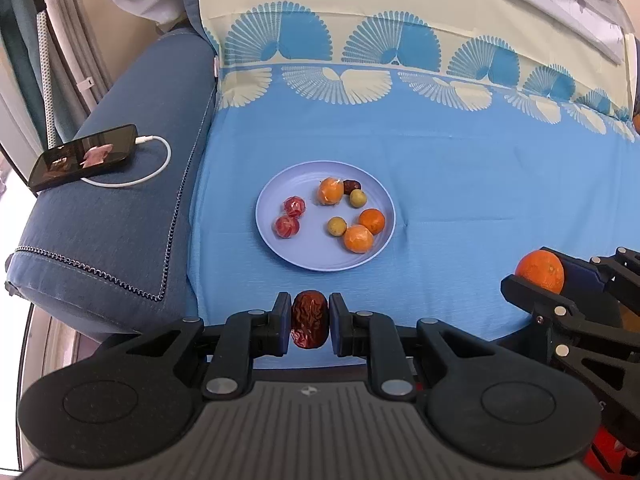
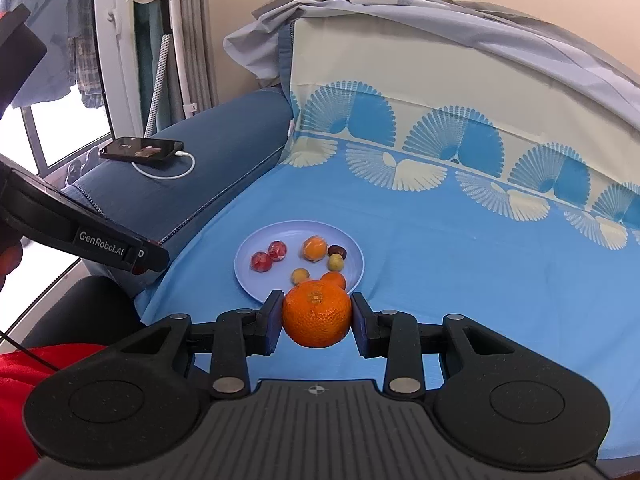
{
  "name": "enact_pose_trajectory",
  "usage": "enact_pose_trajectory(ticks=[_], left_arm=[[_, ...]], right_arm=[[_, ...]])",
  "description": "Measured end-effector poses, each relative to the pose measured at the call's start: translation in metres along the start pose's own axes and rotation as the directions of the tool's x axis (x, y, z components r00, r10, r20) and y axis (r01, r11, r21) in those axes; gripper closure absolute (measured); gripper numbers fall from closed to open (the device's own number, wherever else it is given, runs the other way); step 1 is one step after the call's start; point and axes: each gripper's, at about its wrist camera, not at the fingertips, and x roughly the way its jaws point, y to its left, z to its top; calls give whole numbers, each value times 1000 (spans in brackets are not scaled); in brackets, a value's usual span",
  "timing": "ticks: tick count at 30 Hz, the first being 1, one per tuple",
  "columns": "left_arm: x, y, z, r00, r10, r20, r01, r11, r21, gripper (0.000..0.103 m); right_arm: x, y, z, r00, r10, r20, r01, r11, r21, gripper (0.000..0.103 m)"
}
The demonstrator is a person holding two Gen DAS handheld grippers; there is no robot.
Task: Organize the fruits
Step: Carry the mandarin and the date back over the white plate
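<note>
My left gripper (image 1: pixel 310 322) is shut on a wrinkled dark red date (image 1: pixel 310 325), held above the near edge of the blue sheet. My right gripper (image 2: pixel 317 319) is shut on a round orange (image 2: pixel 317 315); the same orange (image 1: pixel 540 271) shows at the right in the left wrist view. Beyond both grippers a pale blue plate (image 1: pixel 292 258) lies on the sheet. It holds several fruits: two wrapped red ones (image 1: pixel 291 216), three small oranges (image 1: pixel 359 220), two yellow-green ones (image 1: pixel 358 198) and a dark date (image 1: pixel 351 186). In the right wrist view the plate (image 2: pixel 248 276) lies just behind the held orange.
A dark blue cushioned armrest (image 1: pixel 132 208) runs along the left with a phone (image 1: pixel 84 156) and its white charging cable on top. Patterned bedding (image 1: pixel 400 40) rises at the back. The left gripper's body (image 2: pixel 80 232) crosses the left of the right wrist view. A red sleeve (image 2: pixel 20 392) shows at lower left.
</note>
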Motion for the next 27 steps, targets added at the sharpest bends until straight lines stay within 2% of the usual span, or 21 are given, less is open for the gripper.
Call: enact_pose_trajectory(ticks=[27], left_arm=[[29, 18, 7, 999, -27, -47, 26, 999, -31, 82]], right_arm=[[26, 8, 4, 997, 2, -78, -5, 999, -41, 66]])
